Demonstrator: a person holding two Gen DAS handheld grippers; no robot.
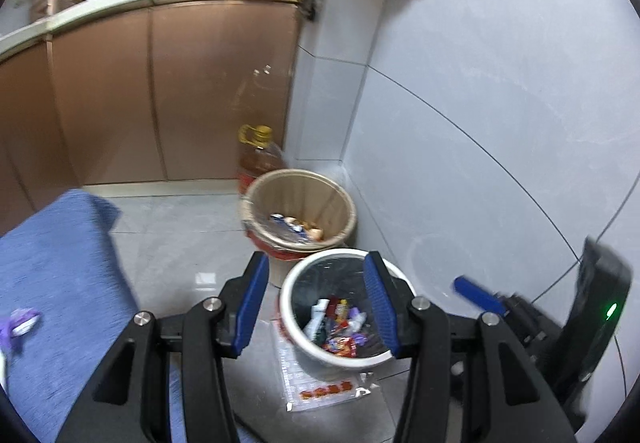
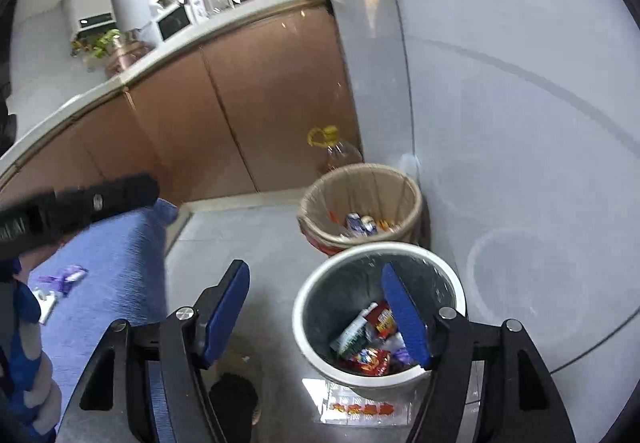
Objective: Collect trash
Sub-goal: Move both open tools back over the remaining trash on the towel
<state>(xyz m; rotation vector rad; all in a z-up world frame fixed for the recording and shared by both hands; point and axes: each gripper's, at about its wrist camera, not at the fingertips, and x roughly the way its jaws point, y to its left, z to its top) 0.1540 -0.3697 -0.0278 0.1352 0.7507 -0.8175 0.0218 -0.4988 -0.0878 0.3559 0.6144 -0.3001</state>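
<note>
Taking the white bin (image 1: 340, 357) as the landmark and going left to right: well to its left lies the blue mat (image 1: 60, 263), with a purple wrapper (image 1: 18, 321) on it and a white scrap at the frame edge beside that. These look like the trash not yet collected. The left tongs (image 1: 316, 303) hang above the bin's left side, jaws wide with nothing between them. The right tongs (image 2: 316, 317) hover over the bin's left rim in their own view, likewise wide and empty. Wrappers (image 1: 340, 323) already lie in the bottom of the white bin. A clear packet (image 1: 320, 387) lies flat on the floor, partly tucked under the bin's near side. Just behind the bin stands a tan bin (image 1: 300, 203) with cans and scraps, and behind that an oil bottle (image 1: 258, 155).

Risks, as a judgement: both tongs are crowded near the same rim, so a swing toward the mat could clip the bin and tip it, or knock the tongs together. The flat packet gives little to pinch and may slide on the tile. The thin purple wrapper may slip out if caught only at a corner.

Hard to make out: both views are motion-blurred; the white scrap is cut off; the packet's far end is hidden under the bin; a dark round thing (image 2: 234, 399) below the right tongs cannot be identified.
</note>
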